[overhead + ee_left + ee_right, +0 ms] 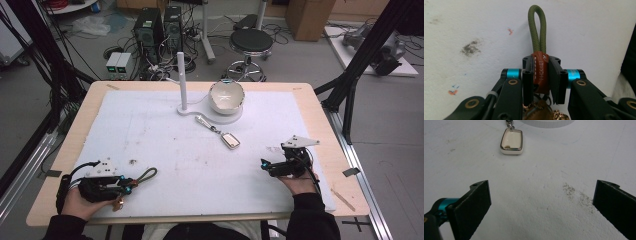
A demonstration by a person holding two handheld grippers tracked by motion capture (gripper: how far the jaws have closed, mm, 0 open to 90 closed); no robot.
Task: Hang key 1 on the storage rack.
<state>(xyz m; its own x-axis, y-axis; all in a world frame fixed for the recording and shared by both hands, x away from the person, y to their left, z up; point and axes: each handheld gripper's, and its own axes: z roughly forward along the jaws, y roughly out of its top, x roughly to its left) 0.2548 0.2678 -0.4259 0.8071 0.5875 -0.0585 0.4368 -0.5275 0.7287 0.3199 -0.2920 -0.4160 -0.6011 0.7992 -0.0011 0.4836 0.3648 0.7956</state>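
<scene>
An olive cord loop (537, 27) with a brown leather band (540, 70) is pinched between the jaws of my left gripper (541, 75), which is shut on it; brass clips and a leather tag hang below the jaws. In the high view this strap (145, 175) trails right from the left gripper (131, 185) at the table's front left. A silver-framed white key fob (511, 141) lies on the white mat, ahead of my open right gripper (541, 202). In the high view the fob (230, 140) lies mid-table, up and left of the right gripper (263, 165).
A white stand with an upright post (181, 80) and a tilted white bowl (226, 97) sits at the back middle of the mat (165, 135). A metal clasp and chain (206, 122) link the fob toward the stand's base. The wooden table edge (330, 150) frames the mat.
</scene>
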